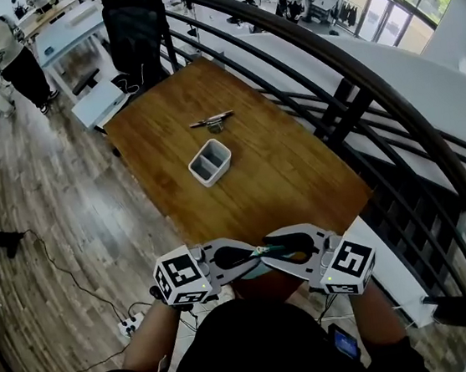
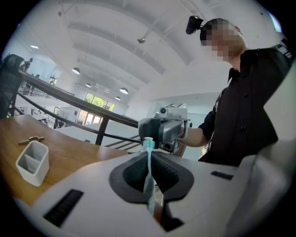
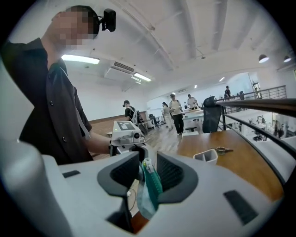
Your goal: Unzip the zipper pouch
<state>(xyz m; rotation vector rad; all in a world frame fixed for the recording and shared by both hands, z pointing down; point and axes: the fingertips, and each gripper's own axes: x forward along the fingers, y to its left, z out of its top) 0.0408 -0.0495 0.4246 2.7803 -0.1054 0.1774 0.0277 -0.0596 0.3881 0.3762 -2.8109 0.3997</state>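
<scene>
A teal zipper pouch (image 1: 262,251) hangs in the air between my two grippers, just in front of the wooden table's (image 1: 299,173) near edge. My left gripper (image 1: 243,255) is shut on one thin edge of it; in the left gripper view the pouch (image 2: 149,180) runs as a narrow strip between the closed jaws of that gripper (image 2: 149,159). My right gripper (image 1: 276,250) faces it from the other side. Its jaws stand apart in the right gripper view (image 3: 148,162), with the pouch's end (image 3: 148,190) loose between the pads, touching neither clearly.
A white two-compartment box (image 1: 210,161) stands mid-table, with a small metal tool (image 1: 212,122) beyond it. A dark curved railing (image 1: 355,82) runs along the table's right side. A power strip (image 1: 132,324) and cables lie on the floor at the left. People stand far back left.
</scene>
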